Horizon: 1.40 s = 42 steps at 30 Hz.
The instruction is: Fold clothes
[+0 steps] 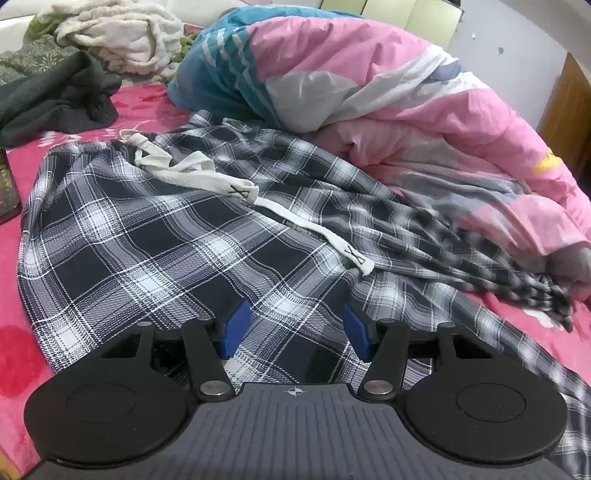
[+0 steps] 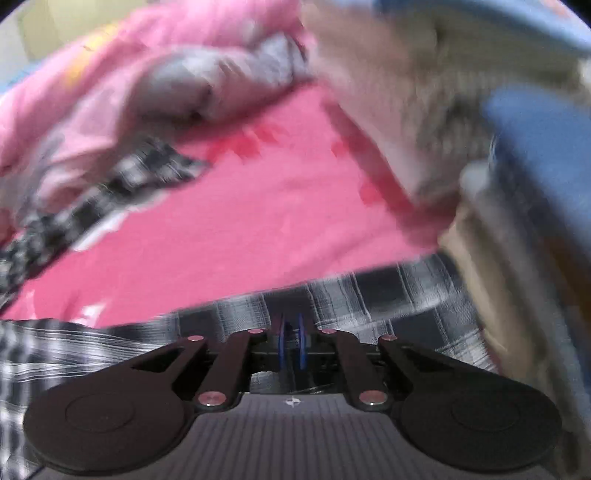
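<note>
**Inspector:** State the garment's position.

**Operator:** The plaid pyjama trousers (image 1: 155,236) lie spread on the pink bed cover (image 1: 22,354), waistband toward the far side, with the white drawstring (image 1: 207,177) lying loose across the cloth. One leg trails off toward my right, ending bunched at the foot of the pink quilt (image 1: 424,110).

**Inspector:** Your left tool?

**Operator:** My left gripper (image 1: 293,328) is spread wide, its blue pads (image 1: 234,332) set down on the plaid cloth with fabric lying between them, not pinched.

**Inspector:** And the right?

**Operator:** My right gripper (image 2: 291,345) has its blue pads pressed nearly together on an edge of the trousers (image 2: 369,295). That view is badly blurred, so I cannot say how much cloth is caught.

**Inspector:** What does one view show that the other lacks?

**Operator:** Only the left wrist view shows the drawstring, a dark garment (image 1: 55,99) and a heap of white towelling (image 1: 122,33) at the far left, and a phone (image 1: 7,188) at the frame's left edge. The right wrist view shows bare cover (image 2: 258,229) beyond the held edge and a blurred blue object (image 2: 546,177) that I cannot identify.
</note>
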{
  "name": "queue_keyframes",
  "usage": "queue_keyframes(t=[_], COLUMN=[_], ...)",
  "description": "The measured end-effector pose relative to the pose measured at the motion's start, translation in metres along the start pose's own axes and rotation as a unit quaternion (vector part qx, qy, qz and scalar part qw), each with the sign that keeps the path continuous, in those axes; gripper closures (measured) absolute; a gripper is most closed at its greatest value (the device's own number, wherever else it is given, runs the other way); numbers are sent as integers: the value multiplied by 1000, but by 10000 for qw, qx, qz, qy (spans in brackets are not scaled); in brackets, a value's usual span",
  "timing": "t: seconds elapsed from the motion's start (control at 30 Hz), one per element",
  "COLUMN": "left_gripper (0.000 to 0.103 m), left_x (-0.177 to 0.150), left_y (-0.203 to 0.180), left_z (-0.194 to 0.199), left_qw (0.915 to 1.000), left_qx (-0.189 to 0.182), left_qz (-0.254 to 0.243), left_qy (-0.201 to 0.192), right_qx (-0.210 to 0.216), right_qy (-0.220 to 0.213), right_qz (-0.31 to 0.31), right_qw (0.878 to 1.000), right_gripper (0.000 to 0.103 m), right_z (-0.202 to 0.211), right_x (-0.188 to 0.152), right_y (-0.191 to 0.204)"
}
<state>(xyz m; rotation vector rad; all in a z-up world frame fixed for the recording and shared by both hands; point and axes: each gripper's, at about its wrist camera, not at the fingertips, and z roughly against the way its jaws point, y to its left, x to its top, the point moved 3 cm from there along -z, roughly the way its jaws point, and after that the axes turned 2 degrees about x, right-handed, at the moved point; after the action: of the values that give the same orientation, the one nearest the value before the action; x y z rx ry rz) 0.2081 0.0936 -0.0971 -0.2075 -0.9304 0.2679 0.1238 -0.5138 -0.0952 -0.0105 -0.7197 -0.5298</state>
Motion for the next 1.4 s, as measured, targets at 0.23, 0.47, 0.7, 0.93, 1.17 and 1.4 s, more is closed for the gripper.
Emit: queue_keyframes(t=[0.23,0.47,0.7,0.93,1.17,1.4], left_gripper=[47,43,43,42,41,40], left_x=[-1,0,0,1,7,9], left_y=[3,1,7,15,39,51], left_z=[1,-1,2,6,17,16], left_qw=[10000,10000,9999,9988,9939,9942], left_qx=[-42,-10,-90,-248,-321,-82], left_qz=[-61,-58,127,426,991,993], left_qy=[-12,8,-39,-50,-367,-400], right_qx=[-790,-266,158,-32,-128,2119], right_qy=[-222,250,-248,-236,-732,-458], right_qz=[-184,8,216,3,92,1362], right_qw=[9965,9993,9993,9997,9972,9667], right_gripper=[96,76,74,79,73,63], right_z=[-11,1,51,91,140,135], right_x=[28,1,-16,-105,-101,-101], right_y=[-20,-17,-7,-72,-36,113])
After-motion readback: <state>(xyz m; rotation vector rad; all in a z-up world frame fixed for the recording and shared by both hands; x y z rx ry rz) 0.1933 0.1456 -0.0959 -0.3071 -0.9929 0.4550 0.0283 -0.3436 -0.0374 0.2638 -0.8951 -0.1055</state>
